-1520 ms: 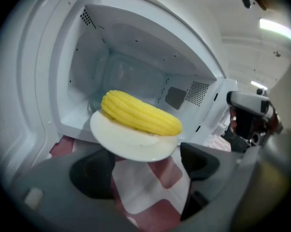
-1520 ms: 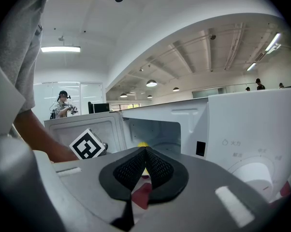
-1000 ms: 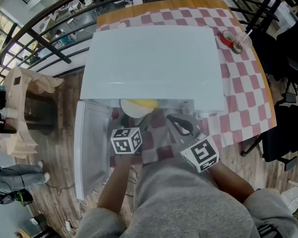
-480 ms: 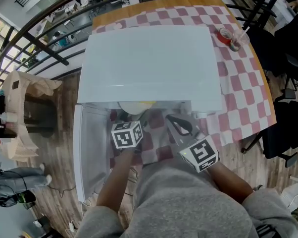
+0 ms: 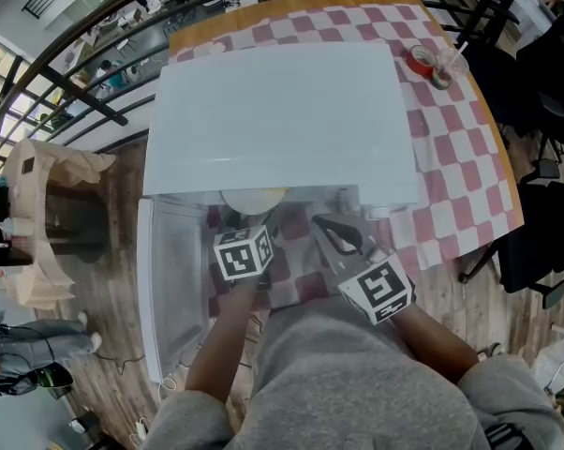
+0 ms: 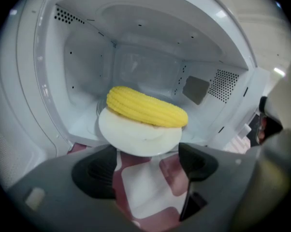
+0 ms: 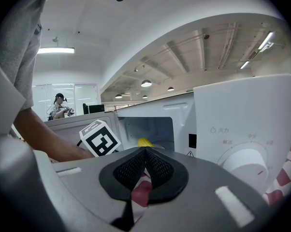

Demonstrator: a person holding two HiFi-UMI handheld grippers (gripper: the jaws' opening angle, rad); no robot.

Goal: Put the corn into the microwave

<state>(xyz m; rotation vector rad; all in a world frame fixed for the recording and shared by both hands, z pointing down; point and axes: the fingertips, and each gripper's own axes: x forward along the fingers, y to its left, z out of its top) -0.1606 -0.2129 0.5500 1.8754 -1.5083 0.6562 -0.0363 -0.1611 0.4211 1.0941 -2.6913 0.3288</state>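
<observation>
The corn (image 6: 146, 108) lies on a white plate (image 6: 136, 138) in the mouth of the microwave (image 6: 136, 42), only partly inside. The left tongs (image 6: 148, 157) sit just behind it, jaws apart, probably to nudge it deeper. The right tongs (image 7: 145, 167), pinched together on nothing, hang clear.

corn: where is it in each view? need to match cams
Head view: corn, a yellow sliver at centre, just under the front edge of the microwave.
Left gripper view: corn at centre, lying on a white plate at the cavity mouth.
Right gripper view: small yellow spot in the open cavity, just above the jaws.
Shared landmark: the white microwave, in all three.
</observation>
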